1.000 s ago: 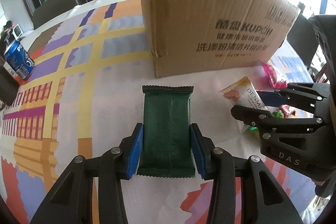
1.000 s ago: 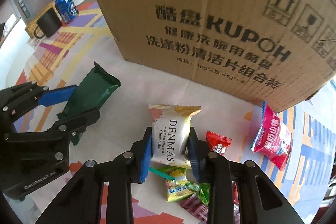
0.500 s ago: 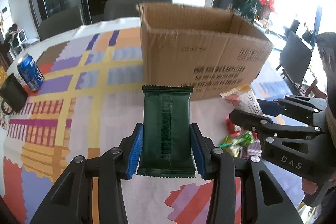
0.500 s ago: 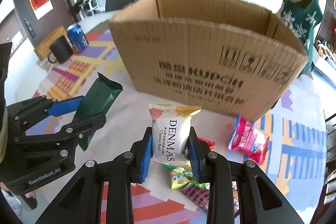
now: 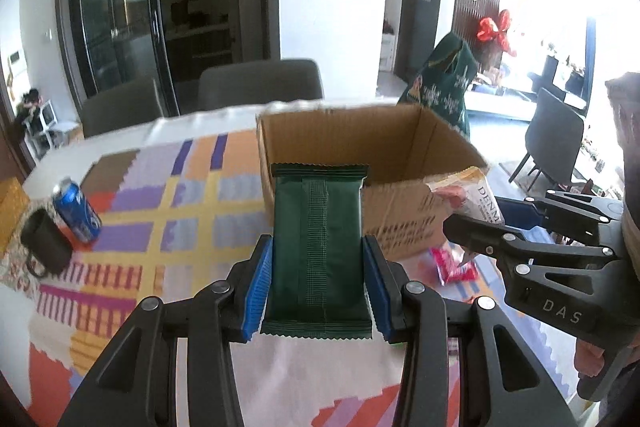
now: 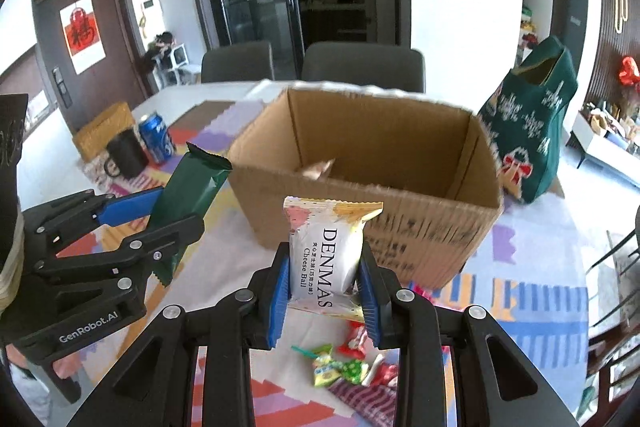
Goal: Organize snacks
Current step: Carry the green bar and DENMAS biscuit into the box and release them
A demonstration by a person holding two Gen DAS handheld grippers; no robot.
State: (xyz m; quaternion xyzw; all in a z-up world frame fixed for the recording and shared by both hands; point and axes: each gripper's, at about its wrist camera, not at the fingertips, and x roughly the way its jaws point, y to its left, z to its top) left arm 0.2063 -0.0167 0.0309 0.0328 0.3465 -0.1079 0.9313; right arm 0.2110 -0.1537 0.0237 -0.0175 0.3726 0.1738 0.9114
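A: Left wrist view: our left gripper (image 5: 318, 281) clamps the dark green packet (image 5: 317, 251), ribbed seam, crimped ends, raised in front of the corrugated cardboard box (image 5: 404, 223).

B: Right wrist view: right gripper (image 6: 324, 289) pinches the glossy DENMAS pouch (image 6: 326, 259) before the box; sth pale inside, can't tell what. Foil candies (image 6: 348, 367) below.

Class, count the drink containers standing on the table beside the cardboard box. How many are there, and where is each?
2. A blue can and a black mug stand side by side near the table's left edge, left of the cardboard box. Others may be hidden behind the box.
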